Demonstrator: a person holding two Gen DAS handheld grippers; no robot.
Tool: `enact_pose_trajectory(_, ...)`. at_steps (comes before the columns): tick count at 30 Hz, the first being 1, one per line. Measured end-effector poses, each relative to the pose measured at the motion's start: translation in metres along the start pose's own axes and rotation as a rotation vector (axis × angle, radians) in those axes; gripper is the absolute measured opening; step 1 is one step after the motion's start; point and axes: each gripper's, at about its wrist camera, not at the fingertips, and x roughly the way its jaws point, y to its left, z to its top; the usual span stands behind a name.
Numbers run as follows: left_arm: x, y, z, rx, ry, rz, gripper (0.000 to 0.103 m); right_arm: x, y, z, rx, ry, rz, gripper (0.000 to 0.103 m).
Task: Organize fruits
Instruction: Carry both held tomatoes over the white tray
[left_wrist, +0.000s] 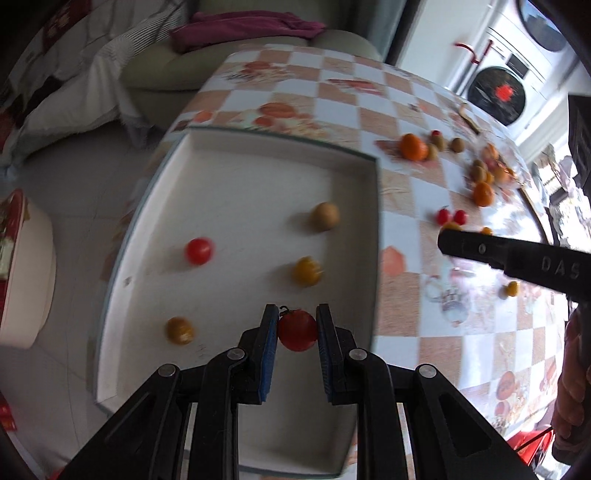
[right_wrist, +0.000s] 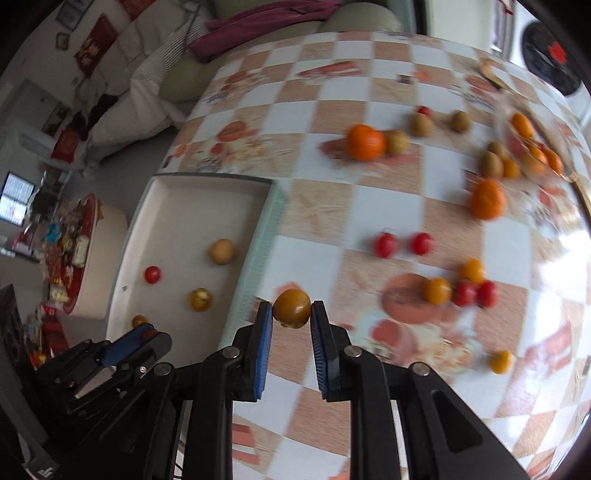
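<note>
My left gripper is shut on a red cherry tomato above the near part of the white tray. In the tray lie a red tomato, a brown round fruit and two yellow tomatoes. My right gripper is shut on a yellow-brown tomato over the table, just right of the tray's edge. Loose oranges, kiwis and red tomatoes lie on the checkered table. The left gripper also shows at the lower left of the right wrist view.
The table has an orange-and-white checkered cloth. A sofa with a purple cloth stands behind it. A round white-and-red box sits on the floor at the left. Washing machines stand at the back right. The right gripper's body reaches in from the right.
</note>
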Motion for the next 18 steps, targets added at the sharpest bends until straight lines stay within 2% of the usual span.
enact_pose_trajectory(8, 0.004, 0.042, -0.023, -0.079, 0.022, 0.044, 0.022, 0.03, 0.061, 0.008, -0.108, 0.052, 0.045, 0.023)
enact_pose_trajectory(18, 0.014, 0.087, -0.046, -0.183, 0.053, 0.114, 0.022, 0.07, 0.106, -0.013, -0.207, 0.146, 0.051, 0.023)
